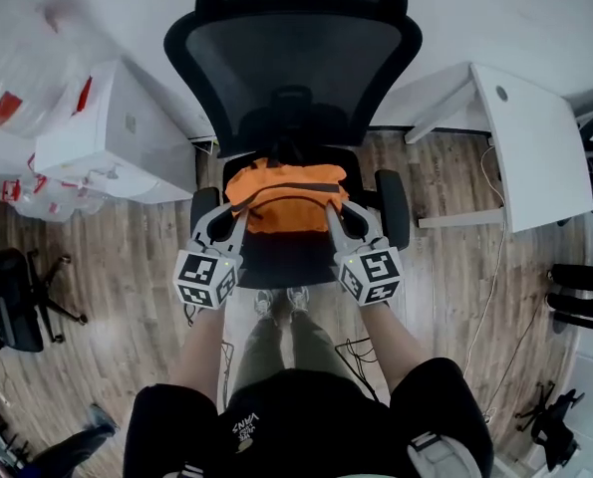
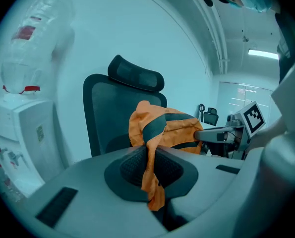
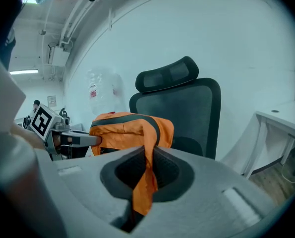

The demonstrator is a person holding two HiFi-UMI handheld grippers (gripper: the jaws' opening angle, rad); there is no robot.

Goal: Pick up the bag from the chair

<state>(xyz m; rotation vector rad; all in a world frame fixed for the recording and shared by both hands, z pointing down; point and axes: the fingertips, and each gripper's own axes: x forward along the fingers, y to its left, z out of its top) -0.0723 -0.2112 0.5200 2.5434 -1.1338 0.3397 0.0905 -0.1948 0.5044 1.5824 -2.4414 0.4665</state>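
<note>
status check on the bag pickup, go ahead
Both clamped on orange fabric: left hand-held gripper, right hand-held gripper. Bag slung between them over the chair seat. Armrests either side, no snag seen.

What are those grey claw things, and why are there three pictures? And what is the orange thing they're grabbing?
There is no robot here. A person holds a hand tool with two jaws in each hand. The head view comes from a camera on the person's head, looking down. It shows the left gripper and the right gripper reaching toward a black office chair. The left gripper view and right gripper view come from small cameras riding on each gripper, looking along its jaws. The orange thing is a bag. Each gripper's jaws are shut on a pinch of its orange fabric, one on each side. So the bag hangs between them, in front of the chair's backrest.
</note>
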